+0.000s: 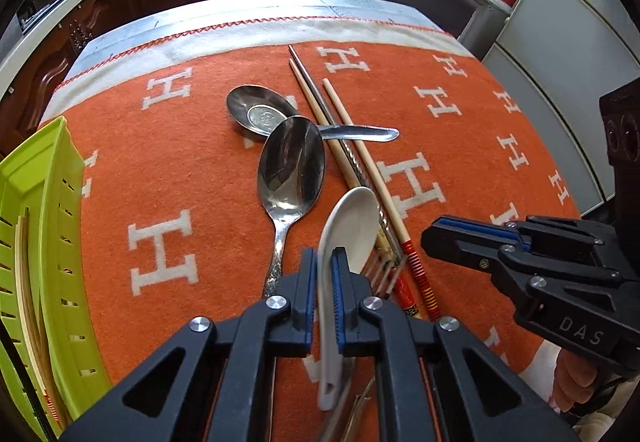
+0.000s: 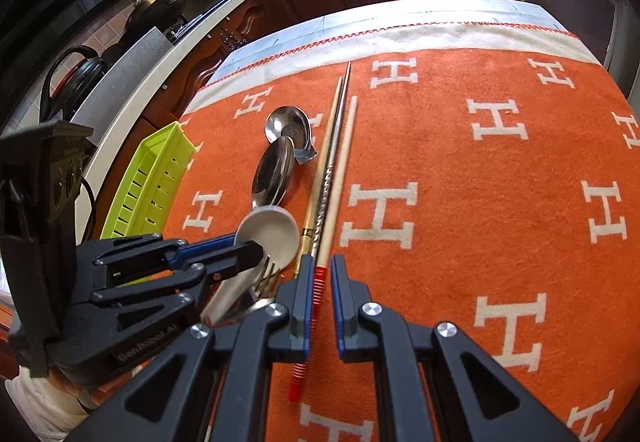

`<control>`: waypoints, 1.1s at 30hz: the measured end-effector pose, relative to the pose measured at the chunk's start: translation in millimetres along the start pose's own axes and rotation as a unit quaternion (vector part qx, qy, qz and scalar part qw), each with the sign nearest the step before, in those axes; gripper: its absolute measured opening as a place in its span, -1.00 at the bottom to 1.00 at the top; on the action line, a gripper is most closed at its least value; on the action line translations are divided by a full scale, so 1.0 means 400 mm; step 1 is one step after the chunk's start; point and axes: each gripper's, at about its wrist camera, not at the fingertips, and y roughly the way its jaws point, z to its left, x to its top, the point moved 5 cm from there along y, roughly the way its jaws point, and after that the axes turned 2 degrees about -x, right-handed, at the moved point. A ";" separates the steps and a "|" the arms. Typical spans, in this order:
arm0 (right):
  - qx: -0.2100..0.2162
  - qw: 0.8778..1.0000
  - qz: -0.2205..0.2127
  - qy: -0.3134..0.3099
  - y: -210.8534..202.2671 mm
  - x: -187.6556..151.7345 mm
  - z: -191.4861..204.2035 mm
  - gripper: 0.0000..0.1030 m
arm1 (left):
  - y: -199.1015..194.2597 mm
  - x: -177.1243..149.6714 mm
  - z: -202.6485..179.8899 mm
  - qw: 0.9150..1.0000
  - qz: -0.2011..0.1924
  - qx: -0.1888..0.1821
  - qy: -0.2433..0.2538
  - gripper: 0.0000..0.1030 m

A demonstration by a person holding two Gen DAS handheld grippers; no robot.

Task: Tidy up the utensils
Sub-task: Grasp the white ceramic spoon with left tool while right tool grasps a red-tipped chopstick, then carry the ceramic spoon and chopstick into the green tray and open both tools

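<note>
Left gripper [image 1: 324, 266]: clenched on the handle of the white ceramic spoon [image 1: 352, 226], bowl pointing away, lifted a little above the cloth.
Right gripper [image 2: 319, 274]: straddles the red-banded end of a wooden chopstick [image 2: 334, 198]; a gap shows beside the stick, so I cannot tell whether it is gripped or merely framed.
White spoon, handling: likely stiff, glazed and slippery, and it would chip if dropped; the narrow handle held near the bowl looks the safest hold.
Chopsticks: three long sticks lie side by side in the middle of the orange cloth [image 2: 460, 242], the middle one metal [image 2: 332, 158]; light and thin, inclined to roll, best pinched at the thick near end.
Metal spoons: a large spoon [image 1: 290, 170] overlaps a shallow steel spoon [image 1: 260, 114] further away; probably heavier, smooth, hard to pinch at the bowl.
Fork [image 1: 384, 274]: tines peek out beneath the white spoon.
Green tray [image 1: 44, 202]: slotted plastic, at the left edge of the table; wooden chopsticks [image 1: 30, 290] already lie inside it. Nothing else can be made out in it.
</note>
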 end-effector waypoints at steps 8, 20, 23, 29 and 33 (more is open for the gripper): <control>-0.016 1.000 0.018 0.008 0.034 0.001 0.005 -0.83 | -0.037 -0.010 0.069 0.998 -0.018 -0.003 -0.062 -0.95; -0.092 0.995 0.019 -0.017 0.068 0.019 0.034 -0.83 | -0.238 -0.020 0.122 0.993 -0.068 0.042 -0.085 -0.95; -0.091 0.996 0.019 0.001 0.067 0.020 0.026 -0.89 | -0.307 -0.020 0.167 0.989 -0.086 0.072 -0.100 -0.95; -0.053 0.994 -0.007 0.093 0.011 0.016 -0.033 -0.90 | -0.392 -0.065 0.278 0.978 -0.097 0.132 -0.131 -0.95; -0.026 0.990 -0.061 0.123 -0.072 0.025 -0.031 -0.90 | -0.383 -0.122 0.344 0.974 -0.079 0.149 -0.153 -0.95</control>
